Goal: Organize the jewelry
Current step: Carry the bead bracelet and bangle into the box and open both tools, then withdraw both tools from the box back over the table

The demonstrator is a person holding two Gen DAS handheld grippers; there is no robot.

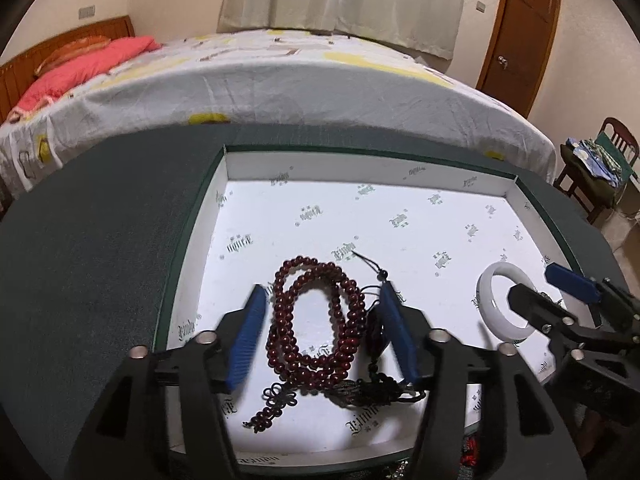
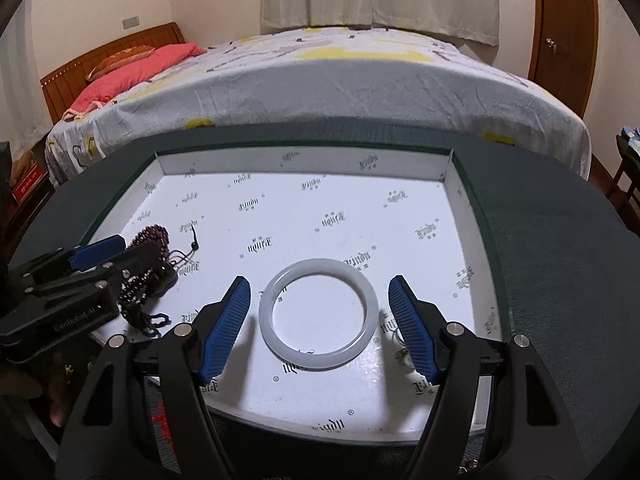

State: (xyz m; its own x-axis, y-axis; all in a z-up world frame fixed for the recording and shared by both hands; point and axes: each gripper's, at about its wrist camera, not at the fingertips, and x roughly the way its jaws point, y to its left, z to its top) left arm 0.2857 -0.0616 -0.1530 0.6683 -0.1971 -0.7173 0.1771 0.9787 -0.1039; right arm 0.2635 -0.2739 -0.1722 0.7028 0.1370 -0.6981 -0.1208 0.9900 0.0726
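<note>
Both tongs hang over the white printed box [image 1: 420,216] that sits on my dark green bench [image 1: 100,240]. My left tongs [image 1: 320,332] are spread wide, their blue pads either side of the dark red bead necklace [image 1: 316,320], which lies coiled on the box floor with its black tassel and knot trailing toward 6 o'clock in the left wrist view; the pads stand just beside the beads, and I cannot tell whether they touch. My right tongs [image 2: 320,328] are also wide, straddling the white bangle [image 2: 318,314], which lies flat on the box floor between the pads with a gap on each side. From the right wrist view the necklace [image 2: 148,272] is at 9 o'clock, partly hidden by the left tongs [image 2: 116,256]. From the left wrist view the bangle [image 1: 500,304] is at 3 o'clock with the right tongs [image 1: 544,284] over it. A bed [image 1: 280,88] with a pink pillow [image 1: 84,68] lies beyond the bench at 12 o'clock.
</note>
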